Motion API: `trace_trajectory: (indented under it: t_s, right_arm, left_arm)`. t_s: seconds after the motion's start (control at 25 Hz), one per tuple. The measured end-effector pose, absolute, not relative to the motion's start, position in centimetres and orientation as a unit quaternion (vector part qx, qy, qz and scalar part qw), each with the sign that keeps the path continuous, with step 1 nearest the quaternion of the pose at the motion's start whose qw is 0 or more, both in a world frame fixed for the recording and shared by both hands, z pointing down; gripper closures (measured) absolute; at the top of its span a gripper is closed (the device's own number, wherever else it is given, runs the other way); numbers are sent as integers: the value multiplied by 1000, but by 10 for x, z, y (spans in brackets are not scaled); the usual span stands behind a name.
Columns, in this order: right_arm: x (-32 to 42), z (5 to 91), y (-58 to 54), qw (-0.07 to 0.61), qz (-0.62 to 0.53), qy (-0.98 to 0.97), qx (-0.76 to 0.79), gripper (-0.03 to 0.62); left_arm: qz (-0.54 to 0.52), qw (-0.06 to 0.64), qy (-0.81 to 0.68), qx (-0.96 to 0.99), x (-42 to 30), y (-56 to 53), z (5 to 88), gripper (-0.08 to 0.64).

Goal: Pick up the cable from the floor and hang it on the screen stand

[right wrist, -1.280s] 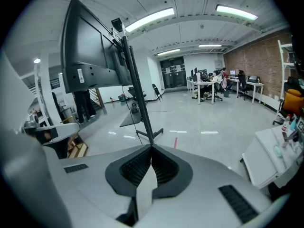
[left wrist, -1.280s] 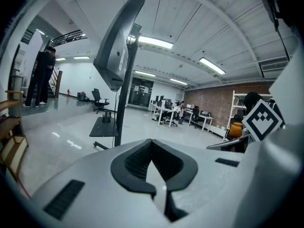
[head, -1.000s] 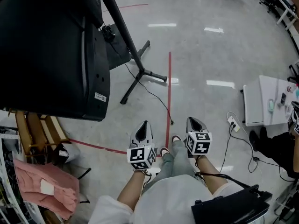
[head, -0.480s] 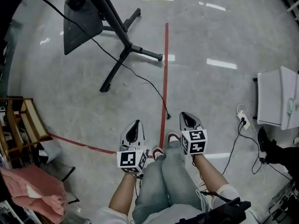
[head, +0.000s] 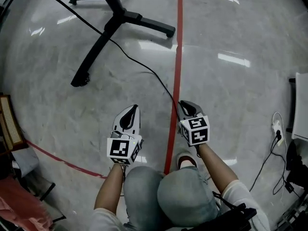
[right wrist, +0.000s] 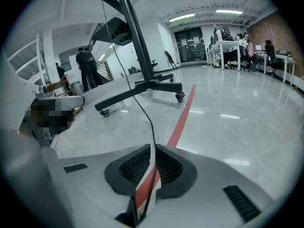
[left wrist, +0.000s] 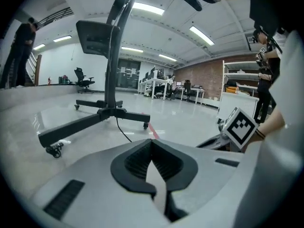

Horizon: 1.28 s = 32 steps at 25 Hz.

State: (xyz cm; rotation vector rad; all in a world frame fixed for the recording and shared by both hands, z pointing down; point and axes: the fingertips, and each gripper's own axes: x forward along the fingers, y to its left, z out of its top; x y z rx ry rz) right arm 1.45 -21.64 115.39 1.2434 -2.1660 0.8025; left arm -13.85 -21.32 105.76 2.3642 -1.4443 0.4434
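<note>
A thin black cable (head: 144, 69) trails over the grey floor from the black wheeled screen stand (head: 120, 16) down to my right gripper (head: 182, 104). Seen from the right gripper view, the cable (right wrist: 142, 109) runs straight into my right gripper (right wrist: 153, 148); its jaws are closed to a narrow slit with the cable inside. The stand (right wrist: 147, 84) rises beyond it. My left gripper (head: 132, 109) hovers low over bare floor left of the cable, shut and holding nothing. Its own view shows the left gripper (left wrist: 152, 142) with pads together and the stand (left wrist: 111, 113) ahead.
A red tape line (head: 177, 57) runs along the floor between the grippers. The person's knees (head: 168, 196) sit just behind them. A white power strip (head: 276, 126) and a white cabinet (head: 301, 105) lie at the right; a wooden frame (head: 7, 124) is at the left.
The person has crouched and the view has dropped toward the floor. Both grippers moved forward and down, and the right one reached the cable's end and closed around it.
</note>
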Motion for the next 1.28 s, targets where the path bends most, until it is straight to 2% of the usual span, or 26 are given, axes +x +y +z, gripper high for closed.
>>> trace_trajectory:
  t_s: [0.16, 0.24, 0.88, 1.28]
  right_arm:
    - [-5, 1208, -229, 265, 297, -802, 446, 557]
    - [-15, 1221, -234, 277, 296, -804, 435, 508]
    - [-80, 1244, -357, 372, 221, -812, 391, 506]
    - [-83, 1255, -358, 380, 224, -814, 378, 511]
  left_arm:
    - [140, 186, -512, 827, -150, -229, 1095, 557]
    - [144, 180, -517, 824, -157, -231, 1097, 557]
    - [147, 179, -527, 817, -168, -224, 1096, 558]
    - [140, 183, -534, 814, -170, -235, 1100, 558]
